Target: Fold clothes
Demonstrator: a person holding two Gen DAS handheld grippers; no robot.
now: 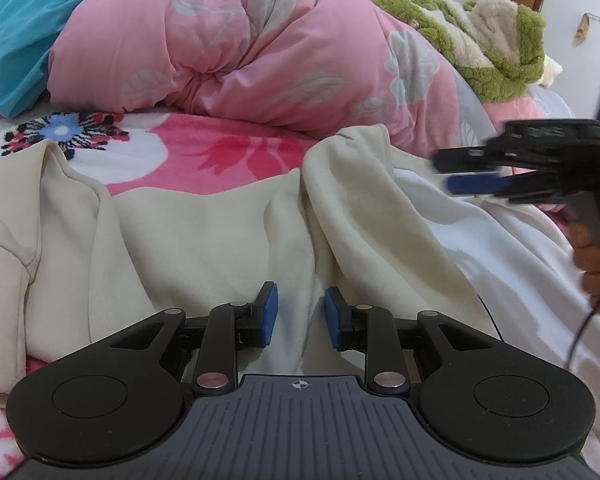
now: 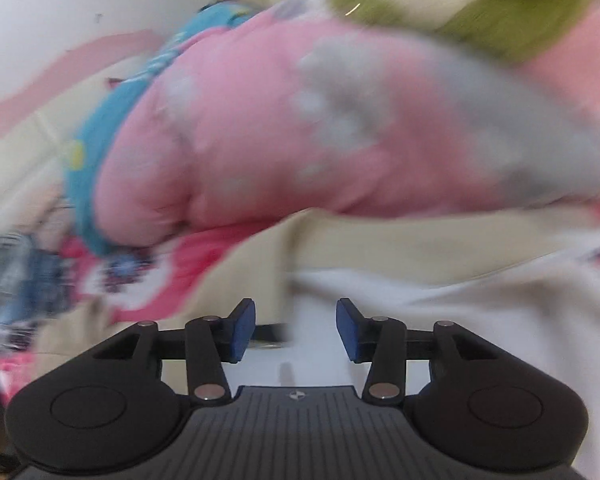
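Where the left gripper (image 1: 300,312) hangs low over the bed, its blue pads are seen parted with nothing between them, and the cream garment (image 1: 204,232) lies directly ahead and beneath, spread across the flowered bedspread (image 1: 204,148) with a raised ridge running away from the jaws toward the pink quilt (image 1: 236,48). The right gripper (image 1: 476,172) is held in from the right side, above the garment's right part, which is covered by a white cloth (image 1: 520,240); its pads too are parted and empty. The left gripper is judged the nearer to the cream cloth. The garment's near hem is hidden by the gripper body, and the right wrist view is blurred, so outlines there cannot be made out.
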